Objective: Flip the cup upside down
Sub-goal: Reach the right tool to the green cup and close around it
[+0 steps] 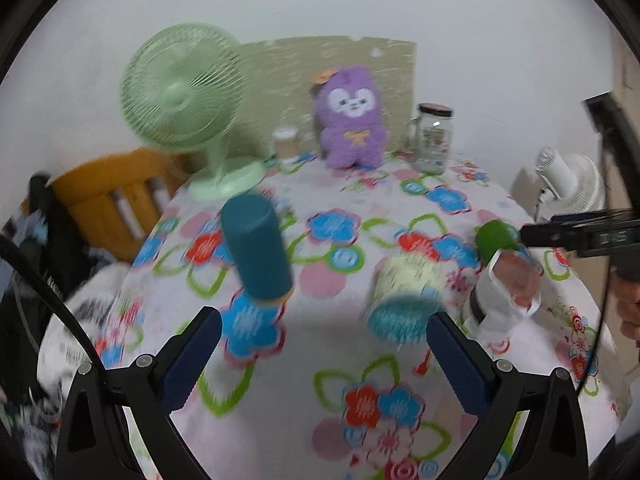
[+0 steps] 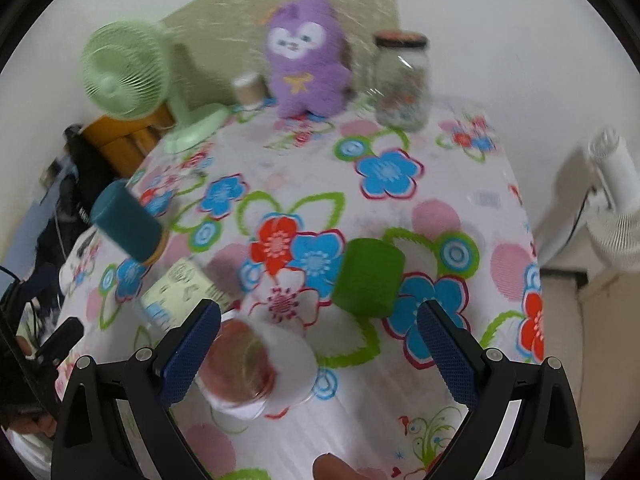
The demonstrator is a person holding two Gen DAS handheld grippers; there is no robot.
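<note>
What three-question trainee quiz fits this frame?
1. True or false: the left tongs grip the dark teal cylindrical cup.
2. What sits between the mint-green desk fan and the lidded clear glass jar? A) purple plush toy B) kettle C) book
3. Fill in: the right tongs are ___ (open/shut).
Key: 1 false, both tongs hold nothing; 2 A; 3 open.
</note>
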